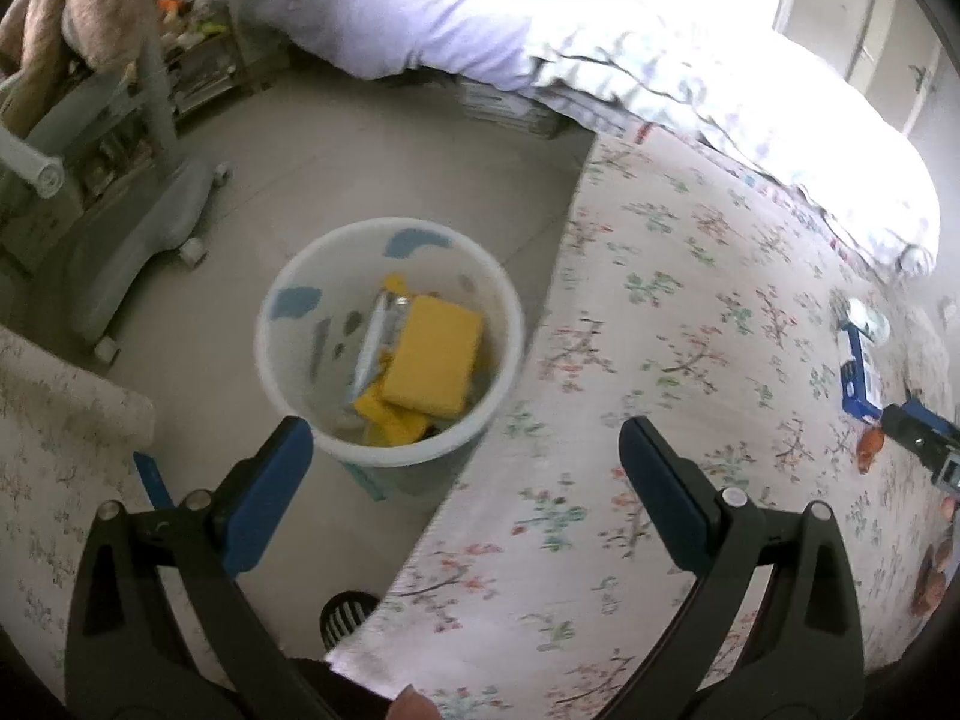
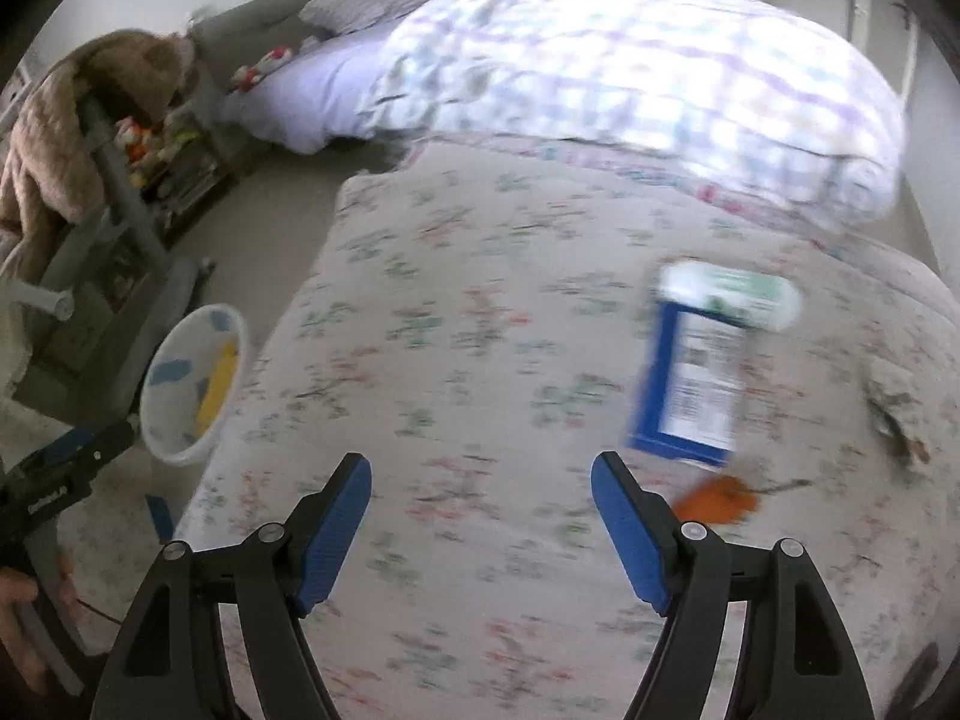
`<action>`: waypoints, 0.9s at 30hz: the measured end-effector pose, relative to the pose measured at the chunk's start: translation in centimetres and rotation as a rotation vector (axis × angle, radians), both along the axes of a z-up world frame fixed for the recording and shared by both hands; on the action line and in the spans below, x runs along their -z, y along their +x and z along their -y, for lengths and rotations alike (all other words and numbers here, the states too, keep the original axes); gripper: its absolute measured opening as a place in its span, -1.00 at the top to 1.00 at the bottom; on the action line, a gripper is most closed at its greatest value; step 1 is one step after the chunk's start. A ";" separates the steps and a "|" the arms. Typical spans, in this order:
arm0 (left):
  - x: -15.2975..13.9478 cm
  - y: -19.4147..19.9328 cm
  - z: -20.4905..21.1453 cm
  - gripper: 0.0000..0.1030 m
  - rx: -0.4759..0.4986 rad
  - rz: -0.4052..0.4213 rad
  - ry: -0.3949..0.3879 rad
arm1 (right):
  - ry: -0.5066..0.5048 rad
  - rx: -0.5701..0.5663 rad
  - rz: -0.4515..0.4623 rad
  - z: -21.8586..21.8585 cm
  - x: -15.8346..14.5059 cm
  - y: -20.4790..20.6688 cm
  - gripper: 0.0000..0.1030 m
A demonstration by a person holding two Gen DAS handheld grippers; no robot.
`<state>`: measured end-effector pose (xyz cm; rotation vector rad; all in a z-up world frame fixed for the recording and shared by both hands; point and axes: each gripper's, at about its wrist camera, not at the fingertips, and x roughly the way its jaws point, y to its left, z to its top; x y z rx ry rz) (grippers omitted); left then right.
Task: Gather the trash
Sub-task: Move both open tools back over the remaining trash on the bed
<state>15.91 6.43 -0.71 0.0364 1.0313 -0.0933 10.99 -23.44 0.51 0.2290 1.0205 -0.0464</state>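
- The white bin (image 1: 390,342) stood on the floor at the centre left of the left wrist view, just beside the edge of the bed (image 1: 690,360) with the flowered cover. It already held a yellow sponge-like block (image 1: 435,360) and some other pieces, so I judge that part of the trash was collected.
- The left hand-held gripper (image 1: 465,474) had its jaws wide apart with nothing between them, and it pointed down near the bin.
- The right hand-held gripper (image 2: 480,516) also was empty; its jaws stood wide over the bed cover (the picture is blurred there).
- Trash still to collect, as far as I can see: a blue and white packet (image 2: 690,384) in the right part of the right wrist view, a white and green wrapper (image 2: 729,294) touching its upper end, and an orange scrap (image 2: 717,501) just below it, all lying on the bed.
- More brown bits (image 1: 933,576) lay at the lower right edge of the left wrist view; what they were I cannot tell.
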 end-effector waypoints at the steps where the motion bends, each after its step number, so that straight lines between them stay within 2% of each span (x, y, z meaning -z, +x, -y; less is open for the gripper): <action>1: 0.0 0.1 0.8 -0.97 0.013 0.001 0.006 | -0.002 0.016 0.004 1.0 -0.1 -0.5 -0.51; 8: 0.1 0.2 5.7 -0.97 0.078 -0.009 0.018 | 0.013 0.124 0.006 7.6 -0.6 -2.4 -0.52; 14: 0.2 0.6 10.0 -0.97 0.118 -0.021 0.012 | -0.053 0.212 0.000 13.4 -0.7 -3.2 -0.53; 21: 0.4 0.6 17.2 -0.97 0.207 -0.022 0.004 | -0.088 0.374 -0.039 20.8 0.9 -4.7 -0.55; 24: 0.7 0.4 20.2 -0.97 0.249 -0.012 -0.001 | -0.068 0.416 -0.071 23.2 2.1 -5.2 -0.55; 27: 1.0 0.0 23.1 -0.97 0.302 0.009 -0.038 | -0.047 0.443 -0.092 25.0 3.0 -5.3 -0.55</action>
